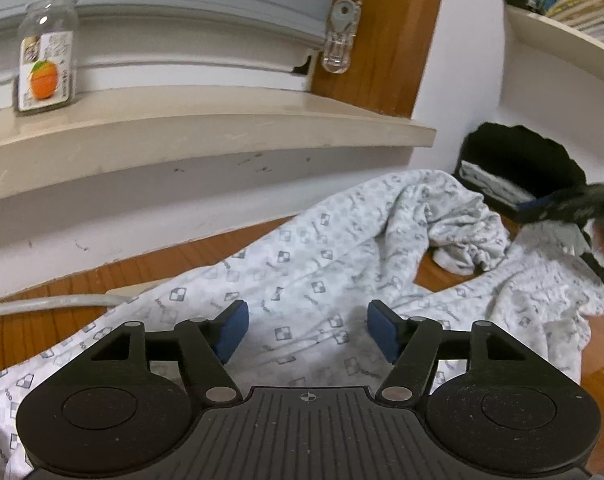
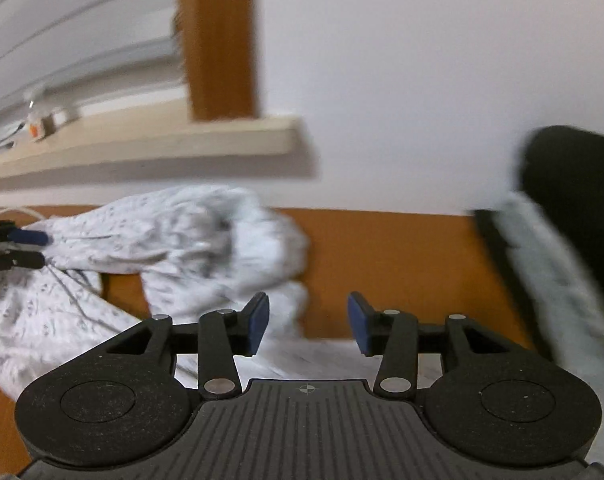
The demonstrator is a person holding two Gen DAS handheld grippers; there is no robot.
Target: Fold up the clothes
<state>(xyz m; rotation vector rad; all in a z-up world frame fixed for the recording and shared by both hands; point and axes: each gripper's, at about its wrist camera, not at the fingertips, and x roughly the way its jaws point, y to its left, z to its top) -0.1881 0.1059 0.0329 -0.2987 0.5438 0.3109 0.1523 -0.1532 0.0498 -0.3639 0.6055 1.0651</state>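
A white garment (image 1: 302, 276) with a small grey square print lies crumpled on the wooden table (image 1: 62, 320). My left gripper (image 1: 308, 330) is open just above its flat middle part, holding nothing. In the right wrist view the garment (image 2: 174, 248) lies bunched at the left and runs under my right gripper (image 2: 308, 322), which is open and empty above its near edge. The left gripper's blue fingertips (image 2: 30, 237) show at the far left of that view, by the cloth. The right gripper appears blurred at the right edge of the left wrist view (image 1: 582, 200).
A beige window sill (image 1: 206, 128) runs above the table and carries an empty clear jar (image 1: 46, 48) with an orange label. A grey cable (image 1: 50, 304) lies at the left. A black file holder (image 1: 514, 168) stands at the back right, below a bookshelf (image 1: 574, 12).
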